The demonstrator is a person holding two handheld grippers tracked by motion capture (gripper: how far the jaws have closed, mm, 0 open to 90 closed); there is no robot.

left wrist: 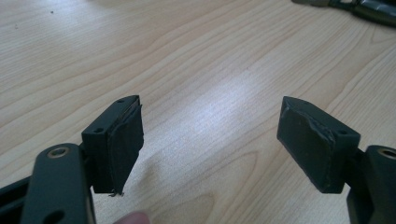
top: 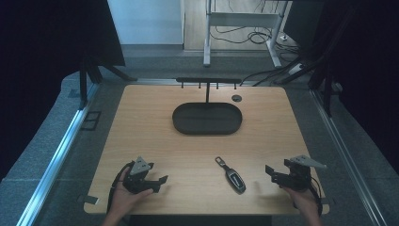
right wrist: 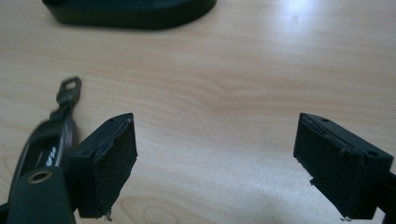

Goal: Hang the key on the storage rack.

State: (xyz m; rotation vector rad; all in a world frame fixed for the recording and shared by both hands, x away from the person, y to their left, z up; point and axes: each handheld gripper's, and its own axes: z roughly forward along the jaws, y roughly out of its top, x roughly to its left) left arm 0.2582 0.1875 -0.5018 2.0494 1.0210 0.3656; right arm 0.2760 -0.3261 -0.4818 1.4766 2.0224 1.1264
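A black car key fob [top: 231, 175] with a metal loop at its far end lies flat on the wooden table [top: 141, 127], near the front and right of the middle. My left gripper [top: 160, 183] rests at the front left, held by a hand, its jaws wide apart and pointing right toward the fob. Between the left gripper's [left wrist: 209, 105] pads there is only bare wood, and the key fob [left wrist: 364, 8] shows at the top right. My right gripper [top: 270, 173] sits at the front right, open and pointing left. Just left of the open right gripper [right wrist: 215, 119] lies the key fob [right wrist: 49, 140].
A black oval tray [top: 207, 118] stands at the back middle of the table, with a thin post and a hooked crossbar [top: 207, 81] rising behind it. The tray's edge [right wrist: 130, 14] shows ahead of the right gripper. A small round grommet [top: 236, 98] sits at the back right.
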